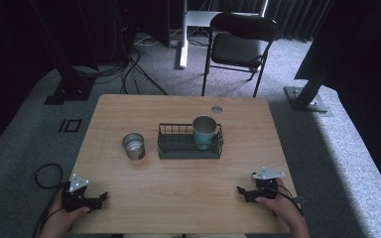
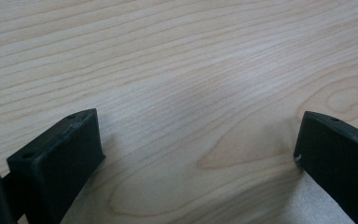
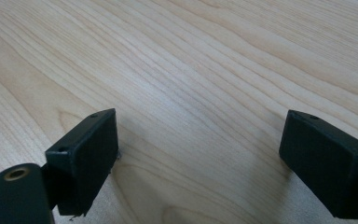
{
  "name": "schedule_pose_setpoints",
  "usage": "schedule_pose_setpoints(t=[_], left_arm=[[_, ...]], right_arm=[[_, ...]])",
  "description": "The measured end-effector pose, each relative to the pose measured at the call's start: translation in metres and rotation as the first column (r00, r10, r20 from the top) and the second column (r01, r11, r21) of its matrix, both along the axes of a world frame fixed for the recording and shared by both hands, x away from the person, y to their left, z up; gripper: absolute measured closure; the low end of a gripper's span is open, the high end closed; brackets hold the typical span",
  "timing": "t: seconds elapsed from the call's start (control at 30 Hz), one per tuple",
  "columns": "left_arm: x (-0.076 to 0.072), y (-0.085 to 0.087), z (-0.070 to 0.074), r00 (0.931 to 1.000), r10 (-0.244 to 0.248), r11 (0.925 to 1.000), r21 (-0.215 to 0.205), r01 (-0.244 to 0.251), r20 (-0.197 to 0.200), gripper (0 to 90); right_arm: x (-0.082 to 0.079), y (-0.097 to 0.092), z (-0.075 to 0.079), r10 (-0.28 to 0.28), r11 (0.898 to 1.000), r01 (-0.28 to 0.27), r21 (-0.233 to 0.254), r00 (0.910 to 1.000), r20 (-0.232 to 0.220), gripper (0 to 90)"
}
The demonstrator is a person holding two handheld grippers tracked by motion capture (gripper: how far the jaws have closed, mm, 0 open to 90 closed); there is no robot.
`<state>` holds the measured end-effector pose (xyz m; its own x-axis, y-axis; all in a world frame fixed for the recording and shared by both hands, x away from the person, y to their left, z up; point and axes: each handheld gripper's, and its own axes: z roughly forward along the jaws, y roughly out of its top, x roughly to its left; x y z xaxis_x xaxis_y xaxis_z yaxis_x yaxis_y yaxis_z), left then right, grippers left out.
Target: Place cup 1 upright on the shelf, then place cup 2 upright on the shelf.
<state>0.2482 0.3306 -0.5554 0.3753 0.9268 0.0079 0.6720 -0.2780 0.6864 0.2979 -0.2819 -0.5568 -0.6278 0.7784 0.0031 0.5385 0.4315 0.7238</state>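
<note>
- Left gripper (image 1: 100,197): lower left of the high view, held in the person's left hand (image 1: 62,220), resting low over the wooden table (image 1: 178,198). Jaws spread wide, nothing between them; its own view shows bare wood grain in the gap.
- Right gripper (image 1: 240,190): lower right, in the right hand (image 1: 283,203), jaws likewise wide apart and empty.
- Steel cup (image 1: 133,146): centre of frame, upright on the table, just left of the wire basket (image 1: 168,148), well apart from both grippers.
- Teal cup (image 1: 204,132): upright inside the basket, at its right end.
- Folding chair (image 1: 238,44): beyond the table, upper centre.
</note>
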Motion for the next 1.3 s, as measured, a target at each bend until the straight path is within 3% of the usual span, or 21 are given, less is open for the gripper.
schedule_pose_setpoints(t=[0.77,0.87,0.9,1.0,1.3], left_arm=[[-0.001,-0.005,0.003,0.9978,-0.065,0.9979,0.000,0.065,-0.014,1.4],[0.000,-0.005,0.003,0.9973,-0.074,0.9973,0.001,0.074,-0.006,1.4],[0.002,-0.005,0.007,0.9981,-0.061,0.9975,-0.035,0.061,0.013,1.4],[0.005,-0.006,0.010,0.9977,-0.062,0.9966,-0.052,0.063,0.027,1.4],[0.014,-0.015,0.015,0.9949,-0.082,0.9940,-0.067,0.086,0.057,1.4]], right_arm=[[0.000,0.000,0.000,0.000,1.000,0.000,-0.001,1.0000,0.000,11.2],[0.000,0.000,0.000,0.001,1.000,-0.001,-0.001,1.0000,0.000,11.2],[0.000,0.000,0.000,0.000,1.000,0.000,-0.001,1.0000,0.000,11.2],[0.000,0.000,0.000,0.000,1.000,0.000,-0.001,1.0000,0.000,11.2],[0.000,0.000,0.000,0.000,1.000,0.000,-0.001,1.0000,0.000,11.2]])
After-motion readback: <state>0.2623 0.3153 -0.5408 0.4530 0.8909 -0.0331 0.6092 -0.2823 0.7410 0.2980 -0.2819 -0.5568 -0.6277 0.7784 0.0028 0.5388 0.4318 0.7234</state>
